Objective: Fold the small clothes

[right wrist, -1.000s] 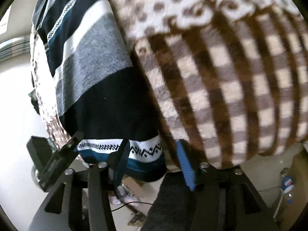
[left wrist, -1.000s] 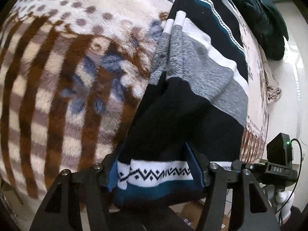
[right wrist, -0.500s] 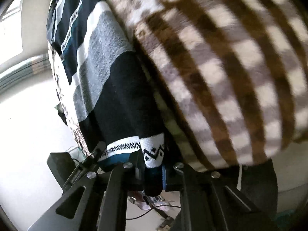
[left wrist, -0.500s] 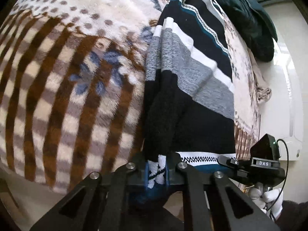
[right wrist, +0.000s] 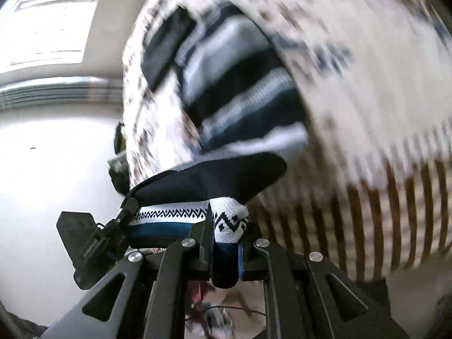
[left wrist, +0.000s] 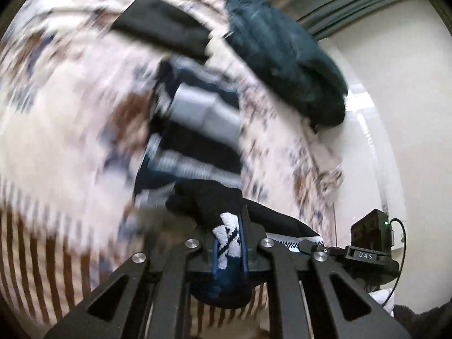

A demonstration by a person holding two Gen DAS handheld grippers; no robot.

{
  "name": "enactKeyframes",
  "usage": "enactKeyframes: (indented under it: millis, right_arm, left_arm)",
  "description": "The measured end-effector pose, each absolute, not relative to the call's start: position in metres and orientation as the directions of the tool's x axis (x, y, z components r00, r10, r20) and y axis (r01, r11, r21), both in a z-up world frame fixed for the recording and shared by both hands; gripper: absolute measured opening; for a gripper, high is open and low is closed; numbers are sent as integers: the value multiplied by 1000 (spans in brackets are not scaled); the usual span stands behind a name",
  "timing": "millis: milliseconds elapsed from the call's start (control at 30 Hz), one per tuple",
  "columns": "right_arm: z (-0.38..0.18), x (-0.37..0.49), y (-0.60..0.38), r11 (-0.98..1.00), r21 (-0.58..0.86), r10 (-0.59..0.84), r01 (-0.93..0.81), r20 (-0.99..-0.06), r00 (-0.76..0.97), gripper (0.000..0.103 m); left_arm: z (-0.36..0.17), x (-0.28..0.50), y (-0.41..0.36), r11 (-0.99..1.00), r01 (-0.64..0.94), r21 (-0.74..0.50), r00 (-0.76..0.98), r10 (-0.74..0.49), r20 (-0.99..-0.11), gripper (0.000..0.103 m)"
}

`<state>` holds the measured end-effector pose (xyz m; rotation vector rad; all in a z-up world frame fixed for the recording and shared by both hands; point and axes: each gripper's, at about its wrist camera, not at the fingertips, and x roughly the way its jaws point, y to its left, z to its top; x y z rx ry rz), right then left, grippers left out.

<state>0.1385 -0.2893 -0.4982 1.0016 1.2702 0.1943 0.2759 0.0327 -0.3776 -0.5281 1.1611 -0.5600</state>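
Both claws were clamped on the sweater's hem: left claw (left wrist: 229, 243) pinched one corner, right claw (right wrist: 224, 237) the other. Sweater (left wrist: 197, 130) was lifted at that end, the rest draped blurry over the blanket (left wrist: 65, 130). Dark clothes (left wrist: 285, 65) sat beyond it

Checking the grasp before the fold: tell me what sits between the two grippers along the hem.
The patterned hem of the striped garment spans it, from the right gripper to the left gripper, clearest in the right wrist view. Nothing else lies between them.
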Motion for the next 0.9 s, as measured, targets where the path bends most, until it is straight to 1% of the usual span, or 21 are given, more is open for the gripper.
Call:
enactKeyframes:
  millis: [167, 300, 467, 567, 633, 667, 700, 733, 767, 800, 833, 867, 900]
  right_arm:
    - [-464, 236, -310, 604, 717, 555, 347, -692, 462, 12]
    - [-464, 317, -313, 620, 713, 528, 327, -688, 498, 12]
    - [-489, 422, -324, 636, 704, 526, 315, -695, 490, 12]
    - [-517, 487, -333, 644, 693, 525, 323, -708, 472, 12]
    - [-534, 519, -336, 648, 681, 529, 340, -724, 443, 12]
    - [-545, 535, -340, 640, 680, 533, 358, -728, 430, 16]
    - [-556, 551, -344, 618, 693, 550, 370, -718, 427, 16]
    - [-565, 560, -348, 605, 700, 562, 380, -713, 420, 20]
    - [-573, 573, -352, 583, 718, 580, 380, -695, 424, 28]
    - [-575, 579, -356, 568, 735, 589, 372, -678, 439, 34]
    - [-576, 584, -360, 553, 749, 592, 365, -662, 460, 43]
    - [-574, 590, -366, 535, 769, 597, 350, -637, 487, 47]
    - [-572, 593, -369, 535, 773, 600, 342, -632, 490, 48]
  left_arm:
    - [-377, 368, 24, 736, 168, -656, 337, -668, -663, 9]
    - [-397, 451, 16, 737, 112, -666, 365, -654, -663, 9]
    - [-427, 523, 9, 760, 53, -648, 373, -617, -693, 9]
    - [-460, 569, 6, 755, -1, -656, 345, -615, -709, 10]
    - [-485, 593, 8, 733, -71, -676, 308, -629, -714, 12]
    - [-497, 601, 10, 710, -110, -695, 291, -646, -706, 16]
    - [-506, 607, 13, 679, -141, -720, 283, -670, -687, 21]
    - [-514, 613, 17, 655, -172, -736, 286, -682, -673, 28]
    - [-517, 616, 20, 636, -190, -748, 299, -688, -661, 38]
    - [-518, 617, 23, 619, -191, -762, 315, -697, -644, 45]
    - [-517, 617, 27, 600, -192, -776, 339, -702, -627, 54]
    - [-516, 618, 31, 589, -195, -784, 354, -703, -616, 56]
    - [-516, 619, 35, 568, -197, -799, 370, -711, -598, 56]
